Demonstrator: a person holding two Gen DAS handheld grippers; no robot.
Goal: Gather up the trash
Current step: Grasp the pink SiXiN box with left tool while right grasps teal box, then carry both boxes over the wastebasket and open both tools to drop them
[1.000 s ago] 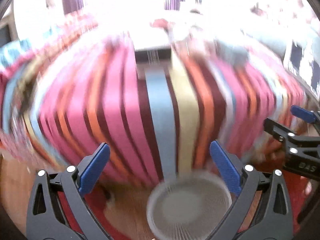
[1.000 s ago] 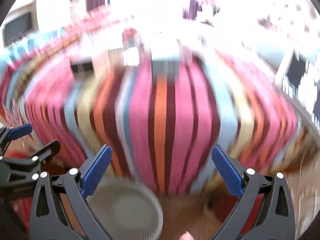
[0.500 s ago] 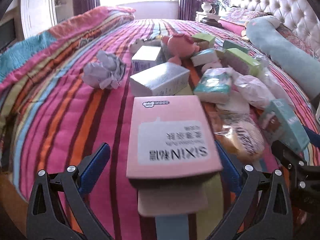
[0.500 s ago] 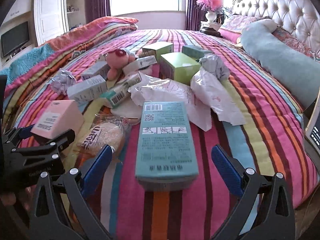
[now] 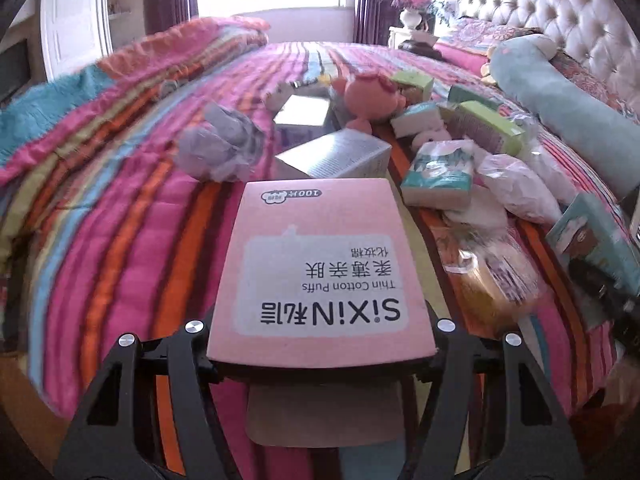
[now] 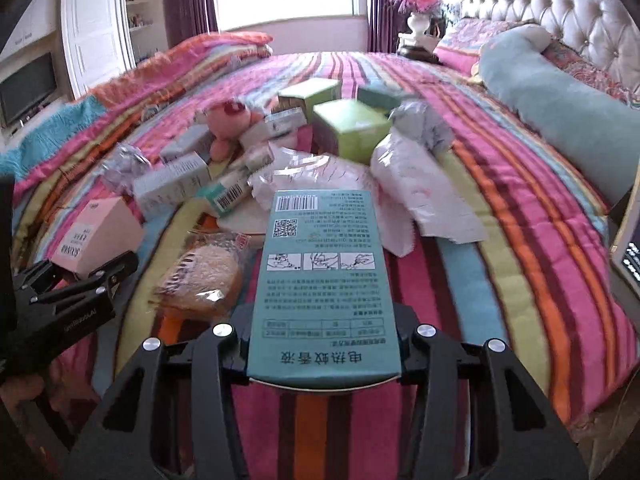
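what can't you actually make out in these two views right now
- Left wrist view: the left hand-held gripper has its fingertips hidden under the pink box.
- Right wrist view: the right hand-held gripper has its fingertips hidden by the teal box.
- Right wrist view: the screen is cut off by the edge.
- Teal box small print: too small to read.

**Boxes and wrappers on the striped bed**

A pink box (image 5: pixel 320 272) of cotton puffs lies flat near the foot edge of the bed (image 5: pixel 120 240). A long teal box (image 6: pixel 324 288) lies flat beside it, also near that edge. A clear bag (image 6: pixel 204 276) with something yellow inside sits between them. Farther toward the middle lie a crumpled grey paper ball (image 5: pixel 220 148), a silver box (image 5: pixel 336 158), green boxes (image 6: pixel 352 130) and white wrappers (image 6: pixel 420 184), all in a loose pile.
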